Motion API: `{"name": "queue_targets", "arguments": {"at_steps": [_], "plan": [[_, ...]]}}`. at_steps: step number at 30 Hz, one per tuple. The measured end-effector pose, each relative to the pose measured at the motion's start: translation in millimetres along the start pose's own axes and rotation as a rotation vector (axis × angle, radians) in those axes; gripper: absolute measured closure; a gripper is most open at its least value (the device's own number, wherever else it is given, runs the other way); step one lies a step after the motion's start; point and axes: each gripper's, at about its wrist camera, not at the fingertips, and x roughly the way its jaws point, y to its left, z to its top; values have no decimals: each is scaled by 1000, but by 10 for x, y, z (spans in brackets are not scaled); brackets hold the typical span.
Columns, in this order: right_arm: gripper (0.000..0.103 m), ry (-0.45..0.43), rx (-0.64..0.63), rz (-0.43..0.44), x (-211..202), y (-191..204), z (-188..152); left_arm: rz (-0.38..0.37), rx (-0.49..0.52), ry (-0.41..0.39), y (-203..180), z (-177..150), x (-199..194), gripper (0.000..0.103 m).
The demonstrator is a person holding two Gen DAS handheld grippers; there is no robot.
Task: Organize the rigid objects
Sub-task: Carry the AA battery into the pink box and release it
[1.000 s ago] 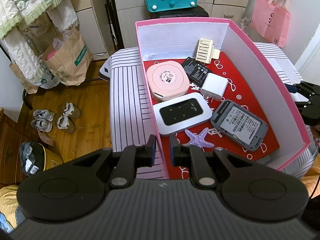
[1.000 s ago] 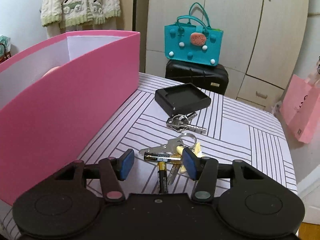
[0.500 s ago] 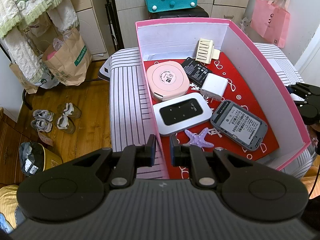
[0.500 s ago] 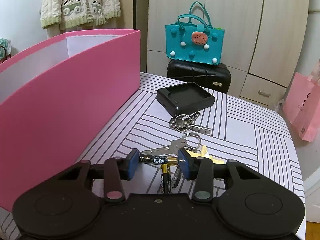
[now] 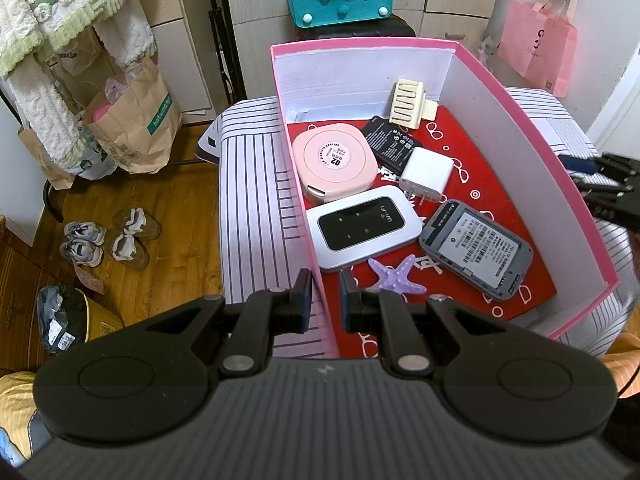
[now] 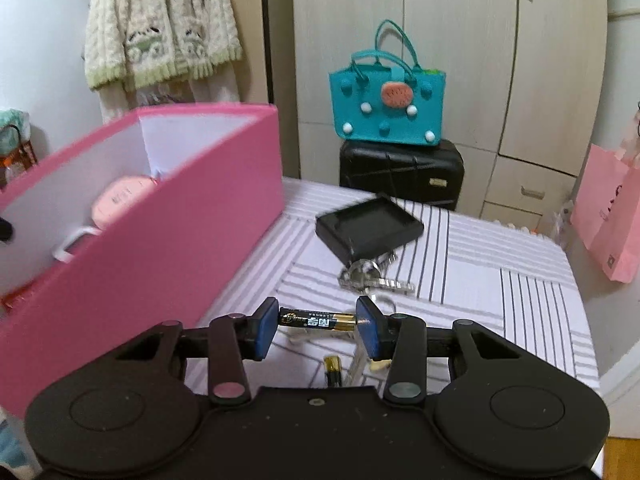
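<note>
Between the blue pads of the right gripper a battery is clamped end to end, its long axis crosswise to the fingers, clear of the striped tabletop. To that gripper's left stands the pink box, its wall close by, so the coming move likely goes up and leftward over the rim. At the box's near wall the left gripper pinches the edge, steadying it. A second battery and keys lie on the table.

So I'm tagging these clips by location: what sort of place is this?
Most likely a bedroom or another room in a home. A knitted cardigan hangs on the wall, built-in wardrobes line the back, and shoes sit on the wooden floor beside a striped table.
</note>
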Motion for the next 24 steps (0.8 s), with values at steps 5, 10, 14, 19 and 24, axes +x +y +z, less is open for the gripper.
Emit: {"name": "queue_targets", "arguments": {"at_steps": [5,10,14,19,24], "plan": [[55,-45,6,66,-214,38,231,-4,-2,-9,19,-13,-13,91],[55,-100,1,154,-389,145,520,-2,-4,-25,33,-39,-25,92],[55,-103,-22,258,-400,309,750,-2,-7,-29,41,-46,-18,93],[55,-1,-65,411,-131,619,1028,-1,-5,-29,41,-55,-19,93],[55,99,-163,423,221,946,1204,-9,-14,-30,54,-61,-20,93]]}}
